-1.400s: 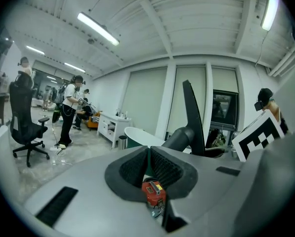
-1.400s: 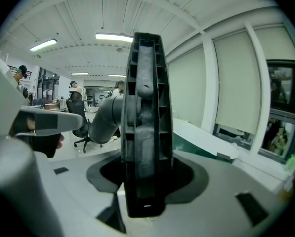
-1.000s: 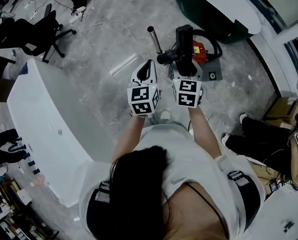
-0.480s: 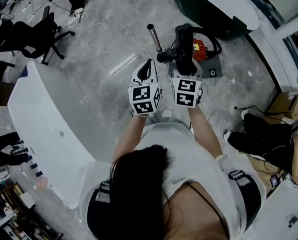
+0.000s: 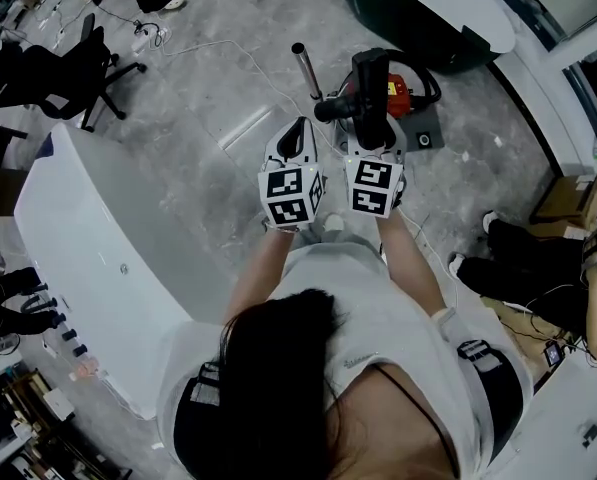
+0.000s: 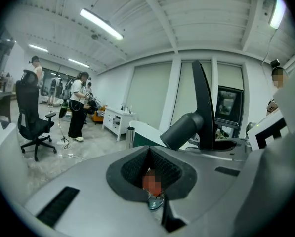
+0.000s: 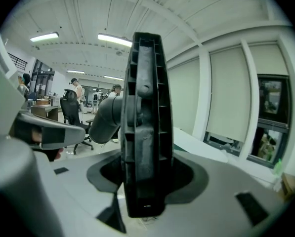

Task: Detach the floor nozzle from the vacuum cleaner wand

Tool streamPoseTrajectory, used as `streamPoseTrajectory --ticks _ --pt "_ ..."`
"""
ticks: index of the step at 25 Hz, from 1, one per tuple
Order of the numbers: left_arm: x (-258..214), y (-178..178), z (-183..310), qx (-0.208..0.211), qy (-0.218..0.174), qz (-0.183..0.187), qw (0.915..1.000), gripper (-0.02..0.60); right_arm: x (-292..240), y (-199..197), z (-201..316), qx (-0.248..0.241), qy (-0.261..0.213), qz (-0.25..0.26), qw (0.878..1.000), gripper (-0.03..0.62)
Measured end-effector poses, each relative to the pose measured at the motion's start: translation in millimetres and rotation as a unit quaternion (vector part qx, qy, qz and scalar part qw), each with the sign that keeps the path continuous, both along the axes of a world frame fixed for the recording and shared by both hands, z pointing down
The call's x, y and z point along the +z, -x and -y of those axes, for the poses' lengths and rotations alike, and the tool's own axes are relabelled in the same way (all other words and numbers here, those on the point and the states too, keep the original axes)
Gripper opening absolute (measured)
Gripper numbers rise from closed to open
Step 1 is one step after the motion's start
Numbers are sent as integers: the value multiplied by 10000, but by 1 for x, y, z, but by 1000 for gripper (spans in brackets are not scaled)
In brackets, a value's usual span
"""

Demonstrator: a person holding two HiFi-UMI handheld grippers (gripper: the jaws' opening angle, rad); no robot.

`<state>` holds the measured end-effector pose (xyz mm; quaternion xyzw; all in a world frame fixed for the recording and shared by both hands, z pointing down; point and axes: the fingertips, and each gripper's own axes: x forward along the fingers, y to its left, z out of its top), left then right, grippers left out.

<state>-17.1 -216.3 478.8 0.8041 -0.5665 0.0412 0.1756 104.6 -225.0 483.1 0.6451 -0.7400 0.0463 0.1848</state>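
The black floor nozzle (image 5: 371, 88) stands on end between the jaws of my right gripper (image 5: 374, 143), which is shut on it. In the right gripper view the nozzle (image 7: 142, 127) fills the gap of my right gripper (image 7: 142, 186), and its grey neck (image 7: 105, 122) sticks out to the left. A silver wand tube (image 5: 306, 71) stands apart from the neck, just left of it. My left gripper (image 5: 296, 140) hangs beside the right one, shut with nothing in it. The left gripper view shows my left gripper (image 6: 149, 169) with its pads together and the nozzle (image 6: 203, 107) at the right.
The red and black vacuum body (image 5: 406, 98) lies on the floor behind the nozzle. A long white tub (image 5: 98, 258) stands at the left, an office chair (image 5: 53, 63) beyond it. A dark green tub (image 5: 428, 13) is at the top. A person sits at the right (image 5: 518, 273).
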Motion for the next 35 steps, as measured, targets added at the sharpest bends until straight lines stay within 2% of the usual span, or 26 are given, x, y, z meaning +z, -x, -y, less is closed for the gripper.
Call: streamPoseTrajectory --ticks 18,35 --pt "-5 -5 3 192 -207 206 9994 5 -10 0 0 110 -137 -80 9998 230" --pt "-6 -12 7 68 -215 338 9992 5 -9 -8 3 45 -93 -133 9999 230"
